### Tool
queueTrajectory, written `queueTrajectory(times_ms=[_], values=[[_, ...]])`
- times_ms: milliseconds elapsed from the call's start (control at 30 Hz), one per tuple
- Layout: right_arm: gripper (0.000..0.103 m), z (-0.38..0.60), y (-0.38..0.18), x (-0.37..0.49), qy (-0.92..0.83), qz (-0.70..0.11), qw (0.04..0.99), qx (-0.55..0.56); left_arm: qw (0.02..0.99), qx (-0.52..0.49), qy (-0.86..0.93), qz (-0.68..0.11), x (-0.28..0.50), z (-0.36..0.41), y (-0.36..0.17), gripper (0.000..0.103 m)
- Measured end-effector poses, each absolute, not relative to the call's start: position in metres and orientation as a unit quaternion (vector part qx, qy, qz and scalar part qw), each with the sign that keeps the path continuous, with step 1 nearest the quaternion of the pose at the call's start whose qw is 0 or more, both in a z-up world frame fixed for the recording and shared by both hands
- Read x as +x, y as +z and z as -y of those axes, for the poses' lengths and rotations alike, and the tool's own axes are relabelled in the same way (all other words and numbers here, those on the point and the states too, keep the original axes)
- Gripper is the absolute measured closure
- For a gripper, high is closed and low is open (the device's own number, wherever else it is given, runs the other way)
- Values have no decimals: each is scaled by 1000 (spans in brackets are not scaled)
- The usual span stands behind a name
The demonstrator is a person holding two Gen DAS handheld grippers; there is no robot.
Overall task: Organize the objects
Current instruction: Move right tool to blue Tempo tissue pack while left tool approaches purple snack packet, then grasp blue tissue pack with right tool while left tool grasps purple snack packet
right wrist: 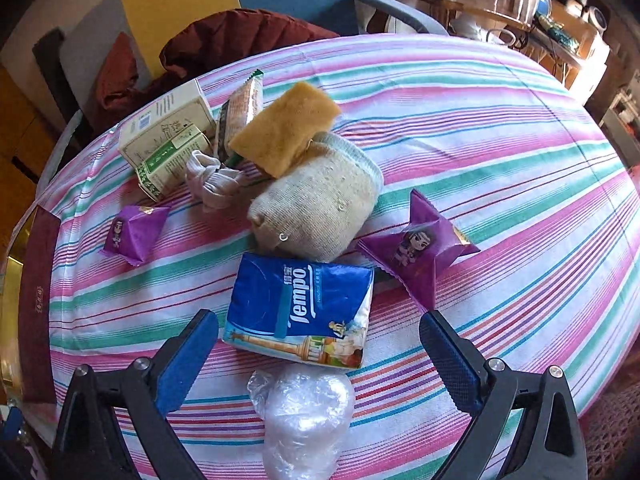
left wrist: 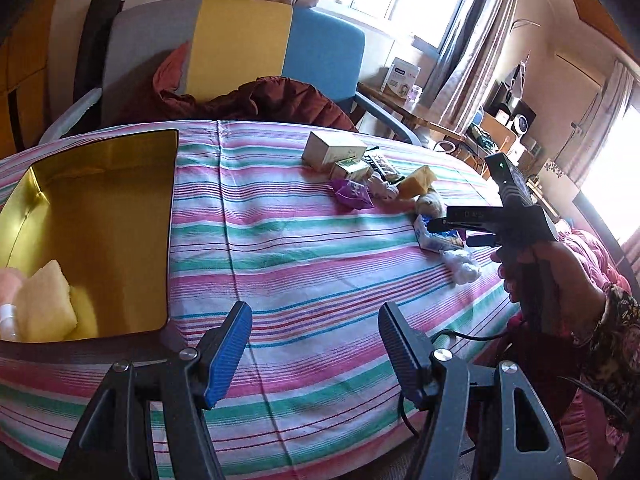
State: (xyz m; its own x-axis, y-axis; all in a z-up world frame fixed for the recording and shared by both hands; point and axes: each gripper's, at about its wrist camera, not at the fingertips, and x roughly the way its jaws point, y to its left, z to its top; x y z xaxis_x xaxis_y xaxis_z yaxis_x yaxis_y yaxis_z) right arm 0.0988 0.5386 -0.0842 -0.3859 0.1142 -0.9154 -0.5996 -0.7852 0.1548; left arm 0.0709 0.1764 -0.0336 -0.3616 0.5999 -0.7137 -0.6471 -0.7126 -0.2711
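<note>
Right gripper (right wrist: 318, 354): jaws spread wide, nothing pinched, blue pads either side of the tissue pack (right wrist: 300, 308) w/o touching it. Pointed steeply down at the pile. Left gripper (left wrist: 314, 354): jaws apart, empty, only striped cloth (left wrist: 320, 264) btwn the pads, just right of the gold tin (left wrist: 120, 216).

Tissue pack flat on the cloth, nearest thing ahead of the right pads, long side roughly across the gap. Prob. light, soft, squashy; glossy film likely slippery. Best hold: across the short width at mid-body, pads on the two long edges, firm squeeze OK since nothing to break. Avoid corners, film would slide out.

Just below the pack, closer to the camera: crumpled clear plastic wrap (right wrist: 304, 416), touching or nearly touching the pack's near edge; very light, may drag along w/ a grab. Beyond the pack: beige sock (right wrist: 320, 212) butting its far edge, yellow sponge (right wrist: 286, 128) resting on the sock's top. Purple snack packet (right wrist: 416, 248) to the right of the pack, a second purple packet (right wrist: 136, 234) well to the left. Small grey sock (right wrist: 212, 182), green-and-cream boxes (right wrist: 168, 140) and a wrapped bar (right wrist: 240, 114) farther back.

Gold tin at the table's left end, lid off; pale yellow sponges (left wrist: 48, 304) already in its near corner. Judged: tin = destination, most of the pile not yet moved.
</note>
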Motion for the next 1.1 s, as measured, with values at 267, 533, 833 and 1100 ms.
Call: queueTrajectory(times_ms=[267,533,833,1100], values=[[8,-530,-91,95,801,-222,218,-512,374,-439,816,-41,66,-194,-46,36],[25,-523,-88,92,807,-213,198,-515,371,-457,807,-47,50,-217,-55,36],[25,-505,-83,90,816,-233,129,-513,378,-478,791,-49,9,-273,-62,28],[25,-517,-93,92,814,-231,123,-519,376,-468,796,-72,-33,-344,-58,27]])
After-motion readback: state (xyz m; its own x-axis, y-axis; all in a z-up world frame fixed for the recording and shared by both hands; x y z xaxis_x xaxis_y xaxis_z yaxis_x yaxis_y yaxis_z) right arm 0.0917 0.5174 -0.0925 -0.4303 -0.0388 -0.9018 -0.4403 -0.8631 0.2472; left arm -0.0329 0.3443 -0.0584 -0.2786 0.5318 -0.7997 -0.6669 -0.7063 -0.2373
